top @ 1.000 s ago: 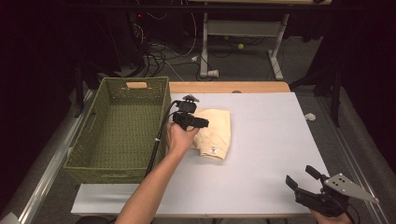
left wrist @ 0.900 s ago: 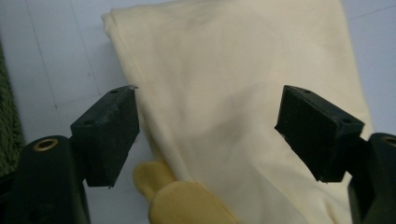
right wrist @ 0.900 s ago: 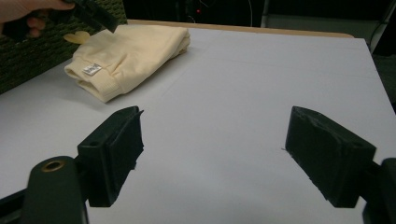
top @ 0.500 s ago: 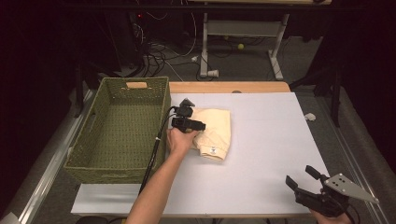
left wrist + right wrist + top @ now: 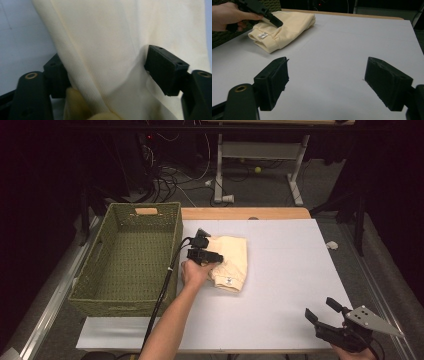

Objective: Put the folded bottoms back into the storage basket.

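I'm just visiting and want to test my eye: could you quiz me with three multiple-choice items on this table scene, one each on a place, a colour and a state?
1. Where does the folded cream cloth garment lie?
A. in the basket
B. on the white tabletop, right of the basket
C. on the floor

2. What colour is the woven wicker basket?
A. green
B. red
C. blue

3. How do the right gripper's jaws stand?
A. shut on cloth
B. open, holding nothing
C. shut on nothing

Answers: 1 B, it rests flat beside the basket. 2 A, its weave is olive green. 3 B, bare table shows between them.
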Demonstrator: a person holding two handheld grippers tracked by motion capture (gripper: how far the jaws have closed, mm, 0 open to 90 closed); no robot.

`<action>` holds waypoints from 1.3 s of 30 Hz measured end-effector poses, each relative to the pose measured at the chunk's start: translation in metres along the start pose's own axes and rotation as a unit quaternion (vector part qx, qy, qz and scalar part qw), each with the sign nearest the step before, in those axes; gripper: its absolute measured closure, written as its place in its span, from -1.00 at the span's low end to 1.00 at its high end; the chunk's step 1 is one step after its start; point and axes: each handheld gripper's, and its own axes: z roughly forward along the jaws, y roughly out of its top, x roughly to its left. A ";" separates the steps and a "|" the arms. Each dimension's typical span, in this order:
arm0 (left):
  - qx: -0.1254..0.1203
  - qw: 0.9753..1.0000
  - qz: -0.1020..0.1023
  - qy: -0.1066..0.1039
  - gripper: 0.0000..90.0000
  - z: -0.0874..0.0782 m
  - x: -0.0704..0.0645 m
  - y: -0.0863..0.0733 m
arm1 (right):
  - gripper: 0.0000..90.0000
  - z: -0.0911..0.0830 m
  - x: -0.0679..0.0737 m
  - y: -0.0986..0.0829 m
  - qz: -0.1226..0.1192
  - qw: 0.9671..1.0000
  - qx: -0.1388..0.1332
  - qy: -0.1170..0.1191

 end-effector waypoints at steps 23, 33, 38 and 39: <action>0.005 0.999 0.022 -0.027 0.32 -0.013 -0.014 0.004 | -0.55 -0.004 -0.001 -0.002 0.000 1.000 0.001 -0.004; -0.009 0.998 0.046 -0.046 0.34 -0.029 -0.031 0.009 | -0.55 -0.003 -0.001 -0.002 0.001 1.000 0.004 -0.003; -0.019 0.997 0.056 -0.053 0.34 -0.039 -0.038 0.012 | -0.55 -0.003 -0.001 -0.002 0.001 1.000 0.003 -0.003; -0.022 0.997 0.059 -0.054 0.34 -0.042 -0.039 0.012 | -0.55 -0.003 -0.002 -0.002 0.001 1.000 0.004 -0.003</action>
